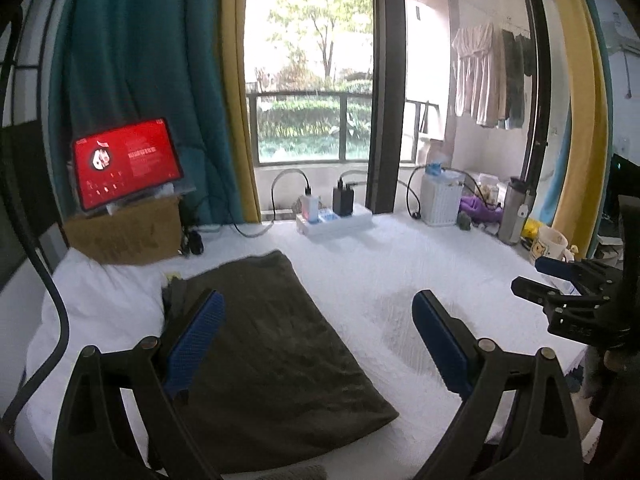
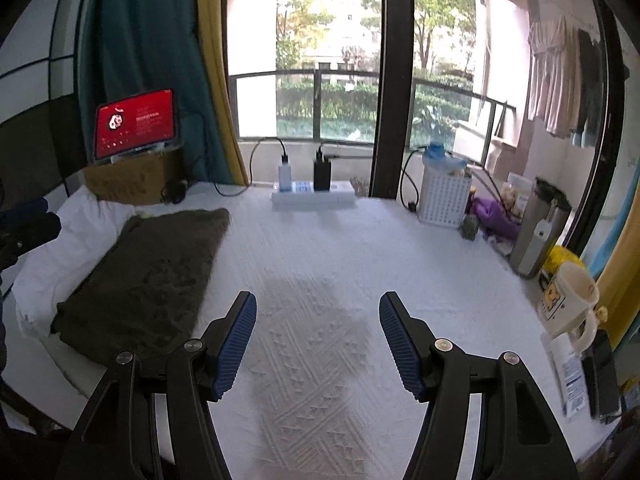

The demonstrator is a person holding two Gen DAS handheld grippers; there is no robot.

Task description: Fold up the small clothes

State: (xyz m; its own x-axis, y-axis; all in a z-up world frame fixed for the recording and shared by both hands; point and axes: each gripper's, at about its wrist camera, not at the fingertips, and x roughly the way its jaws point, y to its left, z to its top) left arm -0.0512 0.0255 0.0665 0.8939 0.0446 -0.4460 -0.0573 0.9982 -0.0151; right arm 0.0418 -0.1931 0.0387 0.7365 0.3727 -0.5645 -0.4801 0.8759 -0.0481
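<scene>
A dark olive garment lies folded flat in a rectangle on the white textured table cover, on its left part. My left gripper hangs open above the garment's right edge, nothing between its blue pads. In the right wrist view the same garment sits to the left, partly over a white cloth. My right gripper is open over bare cover, well right of the garment, holding nothing. The right gripper also shows at the right edge of the left wrist view.
A cardboard box with a red-screened tablet stands at the back left. A power strip with chargers, a white basket, a steel flask and a mug line the back and right side.
</scene>
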